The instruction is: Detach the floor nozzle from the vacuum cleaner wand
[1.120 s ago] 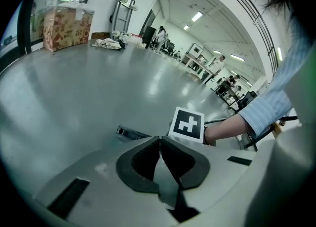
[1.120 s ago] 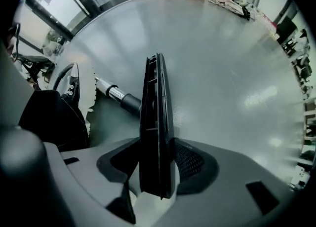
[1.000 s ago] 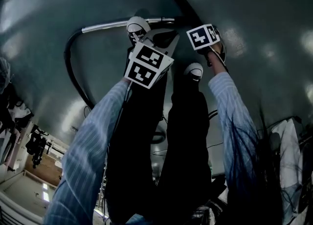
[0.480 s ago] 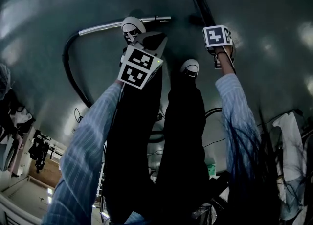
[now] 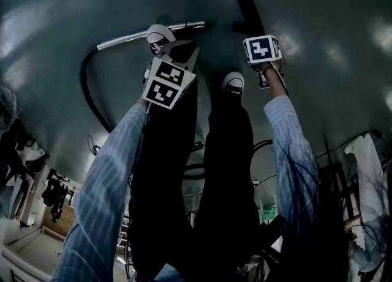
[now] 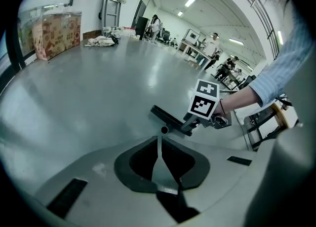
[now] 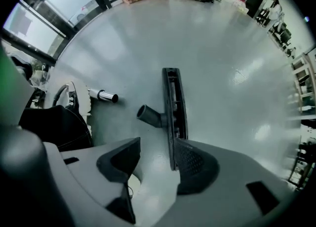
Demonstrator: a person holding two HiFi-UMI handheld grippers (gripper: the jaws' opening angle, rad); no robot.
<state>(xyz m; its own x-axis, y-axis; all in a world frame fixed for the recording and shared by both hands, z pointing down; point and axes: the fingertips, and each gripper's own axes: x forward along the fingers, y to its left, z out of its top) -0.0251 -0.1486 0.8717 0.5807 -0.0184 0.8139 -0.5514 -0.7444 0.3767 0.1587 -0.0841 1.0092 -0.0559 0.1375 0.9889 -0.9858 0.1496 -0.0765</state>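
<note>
Straddles with the wide-open right gripper (image 7: 158,146) the near end of the black bar-shaped floor nozzle (image 7: 172,97), lengthwise ahead on the floor (image 7: 237,48), neck (image 7: 148,114) clear of the chrome wand tube (image 7: 104,95). Holds the left gripper (image 6: 159,144) near-shut, empty.

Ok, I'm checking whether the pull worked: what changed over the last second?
The floor nozzle has come away from the wand. It sat at the wand's end and now lies apart from it on the floor, further right in the head view. The right gripper moved right with it, and its jaws stand apart. Unchanged: the left gripper stays shut on the wand, with a shoe beside it.
</note>
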